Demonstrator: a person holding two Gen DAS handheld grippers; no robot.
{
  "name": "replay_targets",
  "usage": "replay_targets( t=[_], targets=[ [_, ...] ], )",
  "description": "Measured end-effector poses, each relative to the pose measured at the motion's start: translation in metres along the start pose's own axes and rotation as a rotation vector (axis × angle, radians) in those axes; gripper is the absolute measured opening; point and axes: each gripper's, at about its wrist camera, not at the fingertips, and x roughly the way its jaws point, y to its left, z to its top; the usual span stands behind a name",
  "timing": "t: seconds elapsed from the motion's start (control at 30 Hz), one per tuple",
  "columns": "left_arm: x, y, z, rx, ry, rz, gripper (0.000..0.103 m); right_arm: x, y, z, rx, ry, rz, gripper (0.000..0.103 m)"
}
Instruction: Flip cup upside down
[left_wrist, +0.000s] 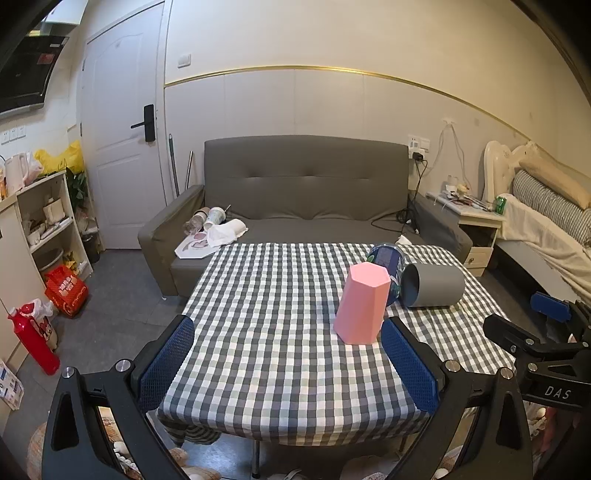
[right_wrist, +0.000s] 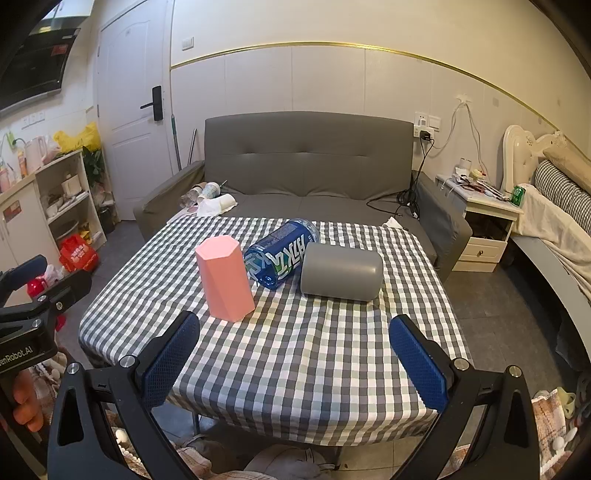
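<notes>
- One pink cup stands mouth-down on the counter.
- One grey cup lies on its side, right of the pink one.
- One blue can lies between them.
- Two tongs: left, right, both spread wide.

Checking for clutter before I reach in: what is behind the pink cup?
Behind the pink cup lies a blue bottle on its side, and a grey cup lies beside that. The bottle's base is hidden by the pink cup.
</notes>
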Motion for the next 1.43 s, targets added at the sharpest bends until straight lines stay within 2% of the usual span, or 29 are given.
replay_targets(
  t=[1.43],
  targets=[
    [0.0009,-0.0005,0.0001,0.001,0.01,-0.001,0.103,0.0056,0.0,-0.0033,-0.005,0.016,0.001,0.103]
  ],
)
